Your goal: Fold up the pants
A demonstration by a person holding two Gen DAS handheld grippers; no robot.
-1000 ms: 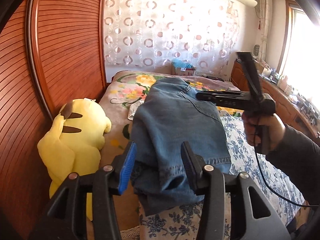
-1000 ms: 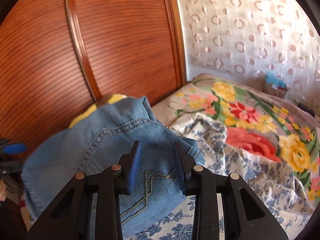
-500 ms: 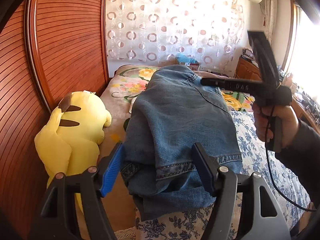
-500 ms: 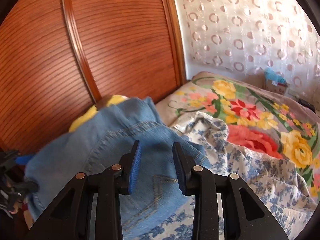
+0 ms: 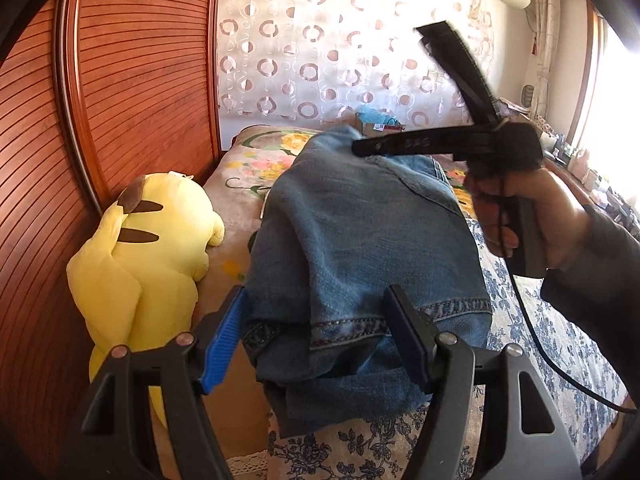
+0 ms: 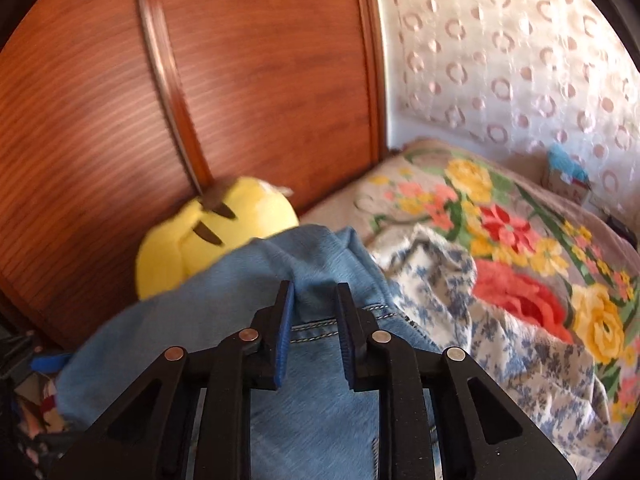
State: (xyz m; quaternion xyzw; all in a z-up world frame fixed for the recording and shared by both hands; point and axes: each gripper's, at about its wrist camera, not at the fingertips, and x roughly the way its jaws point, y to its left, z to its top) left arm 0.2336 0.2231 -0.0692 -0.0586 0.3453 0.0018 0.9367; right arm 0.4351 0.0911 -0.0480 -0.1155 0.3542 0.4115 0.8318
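Where two claws hover — one jeans [image 5: 360, 248] pile

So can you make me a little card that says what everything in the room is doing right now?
pants: blue jeans folded in a heap on the bed
left gripper: open, jaws either side of the jeans' near end, not pinching
right gripper: jaws narrow but apart, closing lately, over the jeans, nothing pinched
toy: yellow plush lying beside the jeans, against the wooden wardrobe
person: hand holding the right gripper's handle
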